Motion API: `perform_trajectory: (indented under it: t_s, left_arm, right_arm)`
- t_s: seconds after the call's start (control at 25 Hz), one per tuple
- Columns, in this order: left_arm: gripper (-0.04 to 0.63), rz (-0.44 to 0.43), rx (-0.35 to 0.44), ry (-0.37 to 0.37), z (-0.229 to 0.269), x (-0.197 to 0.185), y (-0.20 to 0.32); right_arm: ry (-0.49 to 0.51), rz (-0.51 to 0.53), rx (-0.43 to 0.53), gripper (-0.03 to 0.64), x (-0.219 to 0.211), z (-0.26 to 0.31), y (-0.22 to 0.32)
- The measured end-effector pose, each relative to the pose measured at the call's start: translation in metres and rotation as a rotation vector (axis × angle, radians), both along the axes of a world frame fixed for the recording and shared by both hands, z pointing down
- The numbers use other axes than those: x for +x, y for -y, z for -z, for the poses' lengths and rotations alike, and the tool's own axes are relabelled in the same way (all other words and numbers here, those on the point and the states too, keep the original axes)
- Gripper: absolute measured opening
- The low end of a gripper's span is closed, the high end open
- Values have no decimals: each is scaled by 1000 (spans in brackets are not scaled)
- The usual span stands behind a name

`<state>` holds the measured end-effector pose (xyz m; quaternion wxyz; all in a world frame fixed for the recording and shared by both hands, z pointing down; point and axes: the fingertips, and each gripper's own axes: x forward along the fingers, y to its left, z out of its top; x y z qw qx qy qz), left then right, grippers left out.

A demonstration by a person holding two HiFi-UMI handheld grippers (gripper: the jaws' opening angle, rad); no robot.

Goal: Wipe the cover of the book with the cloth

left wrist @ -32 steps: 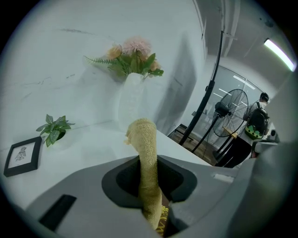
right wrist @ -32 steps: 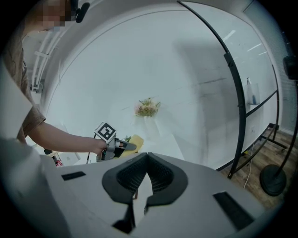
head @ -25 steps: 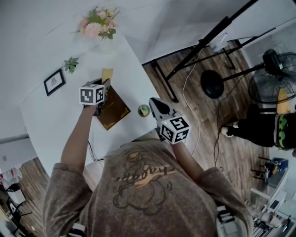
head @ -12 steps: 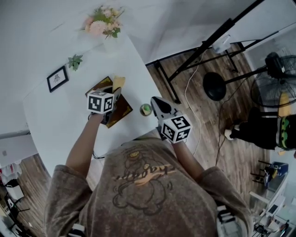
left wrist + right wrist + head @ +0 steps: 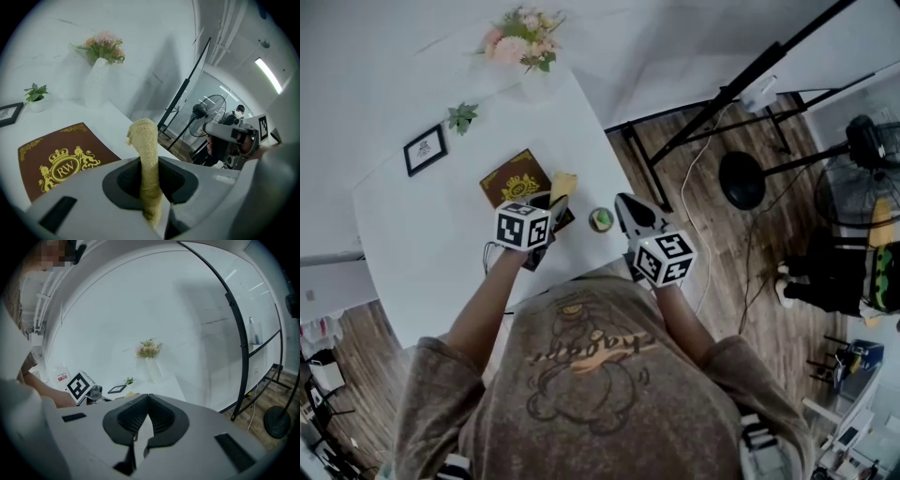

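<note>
Over the white table, left gripper is clenching a yellow cloth near the brown book. Right gripper is hovering, jaws pressed together, empty

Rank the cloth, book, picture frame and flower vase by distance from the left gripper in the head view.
1. Cloth: in the left gripper's claw.
2. Book: just ahead of the claw.
3. Picture frame: farther off, left side.
4. Flower vase: far corner of the table.
</note>
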<state>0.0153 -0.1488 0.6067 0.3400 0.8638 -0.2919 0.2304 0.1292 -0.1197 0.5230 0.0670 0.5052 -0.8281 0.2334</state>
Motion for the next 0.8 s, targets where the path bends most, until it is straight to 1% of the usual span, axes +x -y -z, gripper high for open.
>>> perform_trajectory:
  t_s: [0.2, 0.4, 0.56, 0.64, 0.8]
  left_arm:
    - [61, 27, -30, -56, 3, 8, -23]
    - [61, 32, -84, -102, 7, 9, -42]
    - [61, 52, -71, -131, 24, -4, -45]
    - [61, 88, -55, -147, 33, -18, -42]
    - [61, 203, -16, -161, 46, -57, -28]
  right_arm:
    - [2, 16, 4, 5, 0, 1, 5]
    - [5, 59, 10, 5, -11, 1, 14]
    - [9, 101, 7, 5, -27, 2, 22]
    - [11, 124, 8, 5, -37, 2, 26]
    - [14, 170, 13, 5, -57, 3, 33]
